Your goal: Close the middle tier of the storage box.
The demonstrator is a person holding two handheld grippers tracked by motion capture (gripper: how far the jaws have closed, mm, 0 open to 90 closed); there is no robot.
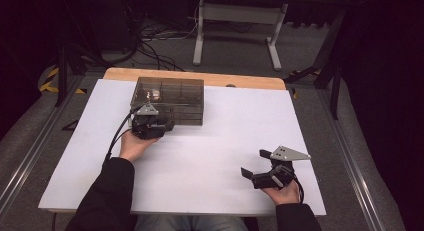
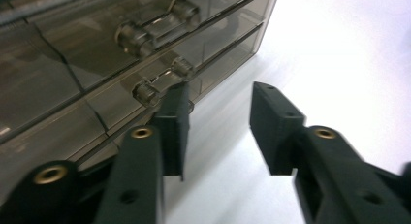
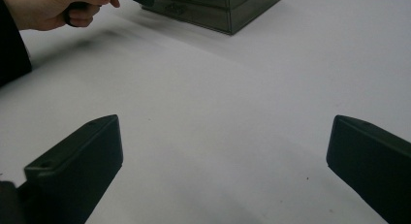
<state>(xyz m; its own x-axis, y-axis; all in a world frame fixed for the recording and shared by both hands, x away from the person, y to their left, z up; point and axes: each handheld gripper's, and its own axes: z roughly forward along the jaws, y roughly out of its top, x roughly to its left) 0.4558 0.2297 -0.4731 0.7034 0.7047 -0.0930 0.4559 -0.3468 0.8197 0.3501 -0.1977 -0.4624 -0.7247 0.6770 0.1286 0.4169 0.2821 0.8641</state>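
A smoky clear plastic drawer box (image 1: 167,98) stands at the back left of the white table top (image 1: 215,136). My left gripper (image 1: 165,125) is at its front face, open, with nothing between the jaws. In the left gripper view (image 2: 220,107) its left jaw lies just beside the lower drawer handle (image 2: 162,81), with the upper handle (image 2: 157,27) above. My right gripper (image 1: 254,162) rests low at the front right, open wide over bare table (image 3: 225,124). The right gripper view also shows the box (image 3: 218,8) and the other hand (image 3: 53,8) far off.
The table's wooden back edge (image 1: 200,77) shows behind the box. Beyond it the floor holds cables (image 1: 150,41) and a white stand's legs (image 1: 235,36). Bare white surface lies between the two grippers and to the right of the box.
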